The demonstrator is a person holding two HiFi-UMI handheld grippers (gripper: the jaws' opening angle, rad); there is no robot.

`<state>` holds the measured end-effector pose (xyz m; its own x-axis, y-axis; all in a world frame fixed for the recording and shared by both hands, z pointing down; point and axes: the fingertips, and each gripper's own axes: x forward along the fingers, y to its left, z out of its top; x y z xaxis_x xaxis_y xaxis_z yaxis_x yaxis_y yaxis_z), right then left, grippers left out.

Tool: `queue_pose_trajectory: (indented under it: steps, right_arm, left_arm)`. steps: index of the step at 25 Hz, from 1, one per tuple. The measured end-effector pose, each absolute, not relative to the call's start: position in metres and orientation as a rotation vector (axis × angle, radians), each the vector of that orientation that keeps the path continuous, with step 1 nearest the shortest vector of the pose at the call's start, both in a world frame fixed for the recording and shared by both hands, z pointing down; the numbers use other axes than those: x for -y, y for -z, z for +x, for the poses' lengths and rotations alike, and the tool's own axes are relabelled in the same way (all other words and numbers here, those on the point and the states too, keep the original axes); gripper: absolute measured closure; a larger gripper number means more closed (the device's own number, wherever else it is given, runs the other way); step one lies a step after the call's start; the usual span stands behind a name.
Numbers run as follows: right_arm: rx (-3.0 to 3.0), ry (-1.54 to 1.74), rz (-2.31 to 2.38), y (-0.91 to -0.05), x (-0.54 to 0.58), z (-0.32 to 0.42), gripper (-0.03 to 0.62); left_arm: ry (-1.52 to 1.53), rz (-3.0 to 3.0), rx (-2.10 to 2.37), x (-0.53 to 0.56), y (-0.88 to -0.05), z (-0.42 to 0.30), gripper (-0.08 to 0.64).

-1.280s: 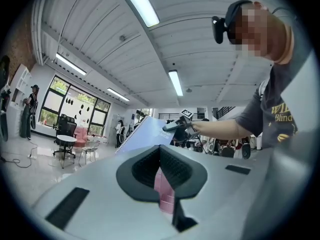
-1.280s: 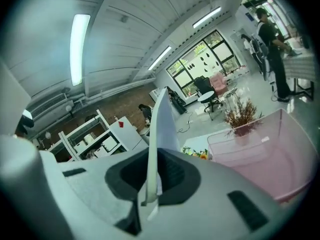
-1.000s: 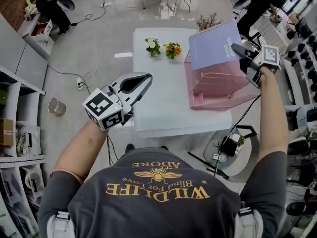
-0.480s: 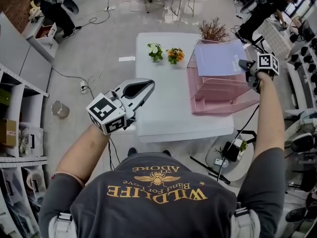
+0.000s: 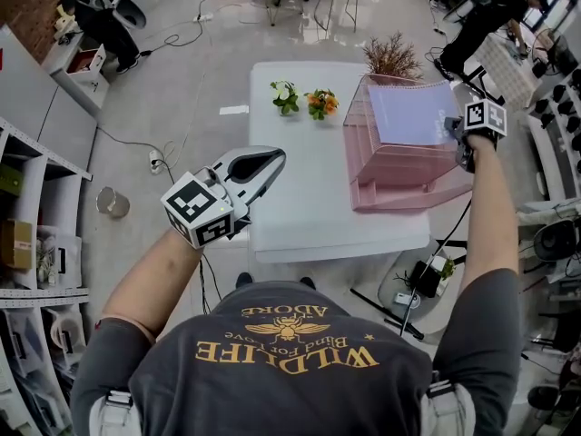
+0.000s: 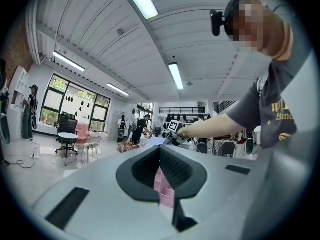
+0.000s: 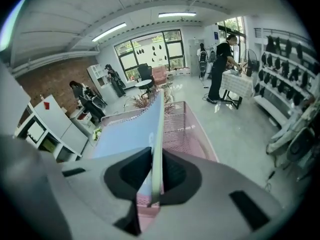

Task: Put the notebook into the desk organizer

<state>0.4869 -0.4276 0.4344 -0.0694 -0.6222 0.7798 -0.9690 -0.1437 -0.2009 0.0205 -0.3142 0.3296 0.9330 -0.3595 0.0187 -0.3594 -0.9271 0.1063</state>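
The pale blue spiral notebook (image 5: 413, 112) stands tilted on edge inside the upper part of the pink mesh desk organizer (image 5: 399, 175), which sits at the white table's right end. My right gripper (image 5: 454, 130) holds the notebook's right edge; in the right gripper view the notebook (image 7: 130, 134) runs edge-on between the jaws of that gripper (image 7: 153, 154), above the organizer (image 7: 187, 124). Those jaws are opening, with the pads still against the cover. My left gripper (image 5: 275, 156) hovers shut over the table's near left edge with nothing in it. In the left gripper view the left gripper (image 6: 160, 149) points at the organizer.
The white table (image 5: 300, 198) carries two small flower pots (image 5: 285, 94) (image 5: 319, 101) at its far side. A dried plant (image 5: 392, 54) stands behind the organizer. People work at the back right (image 5: 495, 7) and far left; shelves line the left wall.
My right gripper has carried the notebook to the right and down, from above the organizer into its top. The left gripper has barely shifted.
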Motion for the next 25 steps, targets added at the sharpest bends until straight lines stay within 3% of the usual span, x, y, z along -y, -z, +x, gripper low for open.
queue_pose_trajectory:
  steps: [8,11,12,25]
  right_arm:
    - [1.498,-0.802,1.743,-0.446,0.427,0.499,0.469]
    - [1.354,-0.597,1.742,-0.437,0.425,0.512,0.323]
    - [1.334,-0.544,1.741,-0.433,0.426,0.515,0.306]
    - [1.573,-0.465,1.812,-0.371,0.434,0.469,0.296]
  left_arm:
    - [-0.010,2.992,0.531,0.306,-0.331,0.027,0.558]
    - [-0.013,2.992,0.526,0.304,-0.332,0.028,0.558]
    - [-0.013,2.994,0.525,0.304,-0.332,0.027,0.558]
    - [0.036,3.002,0.545,0.303,-0.323,0.021,0.558]
